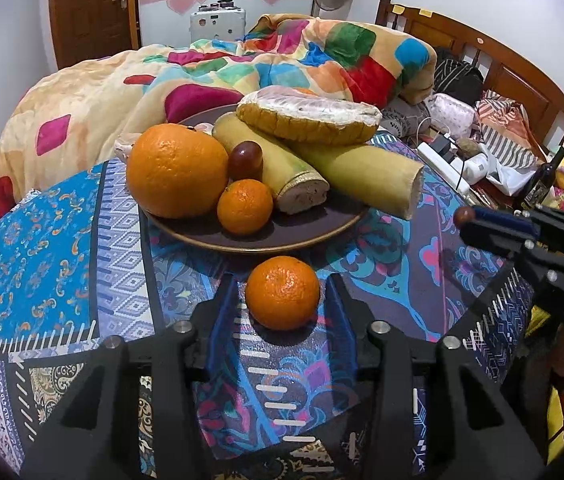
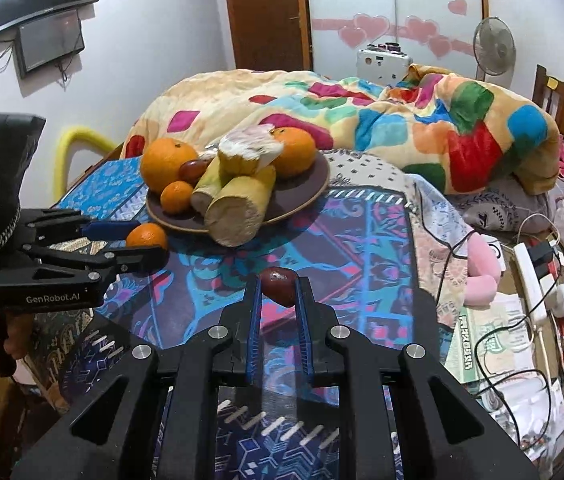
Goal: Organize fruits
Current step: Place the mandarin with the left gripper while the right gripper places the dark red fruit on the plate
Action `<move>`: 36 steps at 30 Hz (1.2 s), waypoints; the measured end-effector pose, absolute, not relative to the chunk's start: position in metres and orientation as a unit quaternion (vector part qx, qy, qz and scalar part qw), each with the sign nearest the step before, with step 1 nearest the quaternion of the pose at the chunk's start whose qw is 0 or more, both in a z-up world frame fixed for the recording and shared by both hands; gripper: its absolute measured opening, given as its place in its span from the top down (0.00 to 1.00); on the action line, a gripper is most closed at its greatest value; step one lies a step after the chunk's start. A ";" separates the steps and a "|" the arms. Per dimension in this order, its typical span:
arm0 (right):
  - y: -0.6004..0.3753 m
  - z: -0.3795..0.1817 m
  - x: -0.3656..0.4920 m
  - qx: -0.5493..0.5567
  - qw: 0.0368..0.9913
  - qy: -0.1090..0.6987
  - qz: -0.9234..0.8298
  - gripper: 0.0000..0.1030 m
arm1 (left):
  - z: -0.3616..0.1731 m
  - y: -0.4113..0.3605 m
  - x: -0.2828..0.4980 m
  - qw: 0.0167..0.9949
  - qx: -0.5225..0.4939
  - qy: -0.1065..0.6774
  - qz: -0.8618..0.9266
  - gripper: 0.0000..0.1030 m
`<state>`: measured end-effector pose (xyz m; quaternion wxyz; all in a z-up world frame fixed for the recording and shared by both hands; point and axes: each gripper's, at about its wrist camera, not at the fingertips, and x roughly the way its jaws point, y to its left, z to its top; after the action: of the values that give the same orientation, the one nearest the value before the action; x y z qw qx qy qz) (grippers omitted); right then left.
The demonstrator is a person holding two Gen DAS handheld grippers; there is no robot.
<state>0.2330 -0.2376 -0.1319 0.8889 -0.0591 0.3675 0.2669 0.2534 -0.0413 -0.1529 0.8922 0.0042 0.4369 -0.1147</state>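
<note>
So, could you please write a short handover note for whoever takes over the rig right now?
Right gripper: shut on a red date, lifted off the cloth.
Left gripper: fingers either side of a small orange on the cloth, not clearly gripping.
Plate: already holds a big orange, another small orange, another date, bamboo shoots and a pomelo slice.
Left: put the held date and the loose orange on the plate.

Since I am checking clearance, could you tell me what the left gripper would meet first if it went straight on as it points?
Most likely the small orange lying on the cloth between the left gripper's fingers; behind it stands the plate.
</note>
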 end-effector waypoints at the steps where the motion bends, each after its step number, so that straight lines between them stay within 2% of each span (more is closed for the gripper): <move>1: -0.239 -0.131 0.234 -0.058 0.890 0.367 0.267 0.85 | -0.153 -0.041 0.253 0.891 0.003 0.439 -0.118 0.63; 16: -0.234 -0.120 0.258 -0.054 0.895 0.349 0.272 0.85 | -0.125 -0.031 0.253 0.908 0.008 0.403 -0.113 0.65; 26: -0.219 -0.115 0.288 -0.059 0.895 0.345 0.276 0.85 | -0.101 -0.026 0.281 0.921 0.015 0.376 -0.096 0.64; 36: -0.204 -0.130 0.316 -0.085 0.884 0.372 0.271 0.85 | -0.106 -0.028 0.316 0.920 0.025 0.382 -0.080 0.65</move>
<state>0.3159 -0.2038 -0.1297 0.8836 -0.0849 0.3720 0.2715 0.3164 -0.0284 -0.1057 0.9205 0.0251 0.3817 -0.0802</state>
